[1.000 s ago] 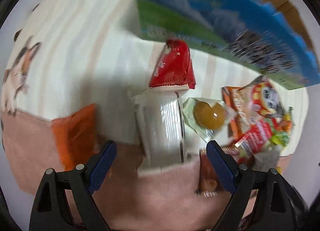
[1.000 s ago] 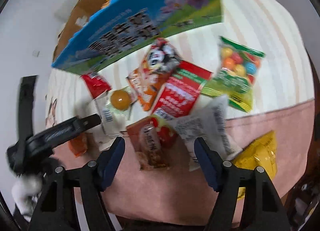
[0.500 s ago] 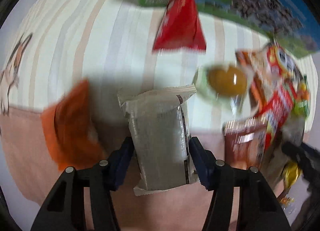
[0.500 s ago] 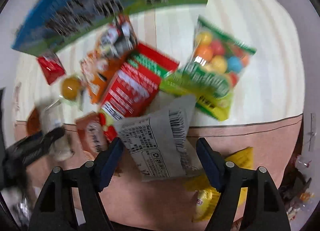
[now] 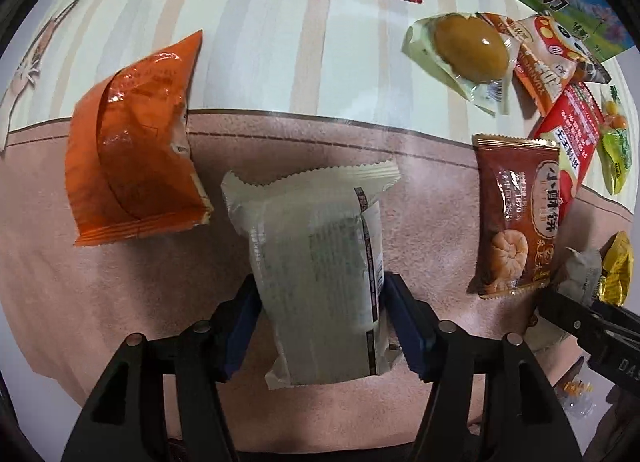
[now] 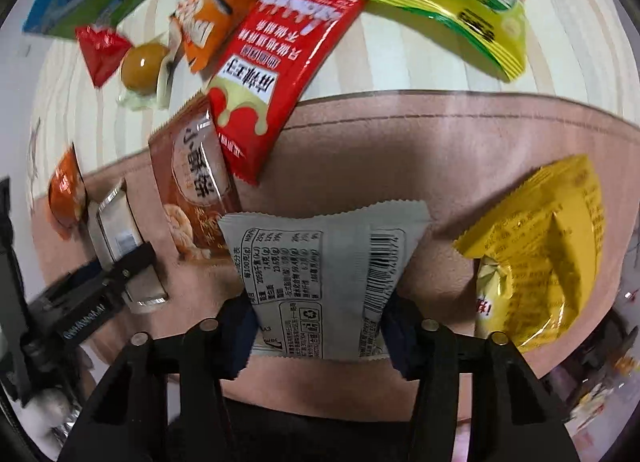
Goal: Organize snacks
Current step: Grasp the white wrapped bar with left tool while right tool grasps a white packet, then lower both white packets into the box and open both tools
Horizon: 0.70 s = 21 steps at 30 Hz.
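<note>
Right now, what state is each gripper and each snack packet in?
Left gripper: fingers astride the pale translucent snack packet, opening.
Right gripper: fingers closing on the grey-white printed packet, barcode side up.
Orange foil packet: flat on the cloth, free.
Brown pastry packet: flat, face up, its end tucked under the red sachet.
Yellow foil packet: crumpled, free.
</note>
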Tool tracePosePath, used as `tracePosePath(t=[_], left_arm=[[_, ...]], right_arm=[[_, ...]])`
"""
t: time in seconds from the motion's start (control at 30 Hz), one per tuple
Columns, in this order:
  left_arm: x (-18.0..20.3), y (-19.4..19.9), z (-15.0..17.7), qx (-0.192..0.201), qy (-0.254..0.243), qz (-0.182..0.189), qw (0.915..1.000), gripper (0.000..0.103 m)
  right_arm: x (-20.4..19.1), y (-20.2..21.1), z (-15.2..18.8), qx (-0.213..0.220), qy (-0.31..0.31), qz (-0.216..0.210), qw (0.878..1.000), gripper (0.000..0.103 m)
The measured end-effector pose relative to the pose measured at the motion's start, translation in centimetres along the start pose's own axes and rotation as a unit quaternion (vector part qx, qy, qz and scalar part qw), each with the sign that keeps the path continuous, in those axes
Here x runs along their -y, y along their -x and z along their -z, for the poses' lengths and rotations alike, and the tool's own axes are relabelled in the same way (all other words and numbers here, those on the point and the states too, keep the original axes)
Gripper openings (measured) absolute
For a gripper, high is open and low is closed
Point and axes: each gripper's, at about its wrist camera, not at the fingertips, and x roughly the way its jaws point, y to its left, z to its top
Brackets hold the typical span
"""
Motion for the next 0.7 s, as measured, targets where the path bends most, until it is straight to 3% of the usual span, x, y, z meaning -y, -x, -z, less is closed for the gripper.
tracePosePath(t=[0.07,0.27,0.43,0.7], left_arm=[[-0.1,-0.2,0.0,0.000,0.001,-0.001,1.0000,0.061],[-0.7,0.9,-2.0,0.005,0.008,-0.011,0.9999,0.059],[1.2,2.5,-1.8,0.003,0.005,-0.014,0.9999,0.058],[4.0,8.1,-1.1,0.043,-0.023,0.012,0.9987,0.058]], right_arm=[[0.6,-0.2,0.2,-0.005,-0.012,-0.016,1.000,0.068],[0.7,-0.6,0.0,0.006,-0.027,-0.029,0.999,0.068],[0.6,0.0,1.1,0.019,-0.005,0.000,1.000,0.054],[1.3,4.9,2.2,0.045,0.003,-0.044,0.998,0.051]])
